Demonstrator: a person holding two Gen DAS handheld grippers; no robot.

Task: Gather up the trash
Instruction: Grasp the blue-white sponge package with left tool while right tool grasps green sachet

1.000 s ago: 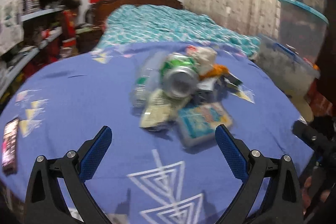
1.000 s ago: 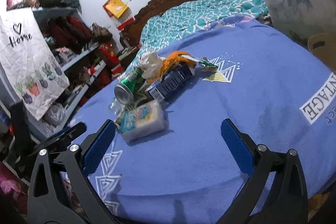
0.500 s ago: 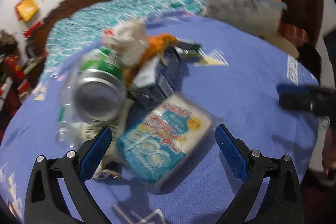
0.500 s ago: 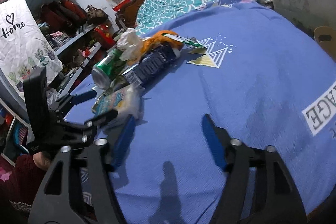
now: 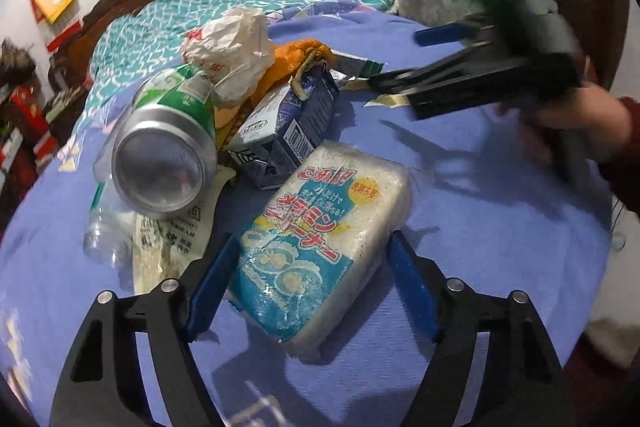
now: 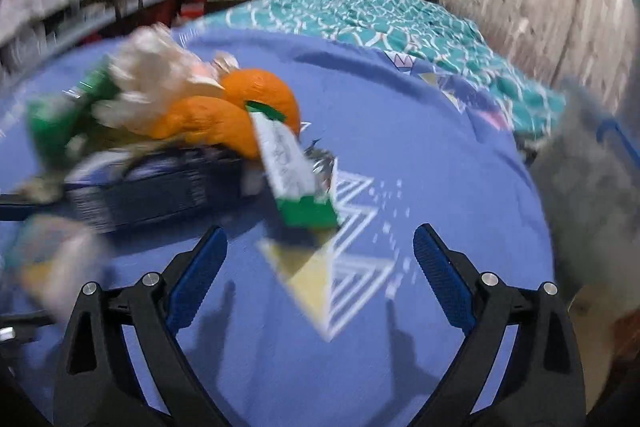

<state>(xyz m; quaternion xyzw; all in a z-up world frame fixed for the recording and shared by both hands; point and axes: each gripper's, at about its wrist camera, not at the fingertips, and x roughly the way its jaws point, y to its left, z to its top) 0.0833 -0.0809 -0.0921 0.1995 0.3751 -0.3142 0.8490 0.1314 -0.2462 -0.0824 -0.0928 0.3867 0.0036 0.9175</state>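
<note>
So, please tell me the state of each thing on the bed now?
Sponge pack: flat, between left claw pads, which are closing.
Green can: on its side.
Blue carton: lying, top torn open.
White bag: crumpled.
Right claw: opening, nothing between pads.

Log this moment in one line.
left claw: closing around sponge pack | right claw: opening, empty, near wrapper | can: untouched
</note>
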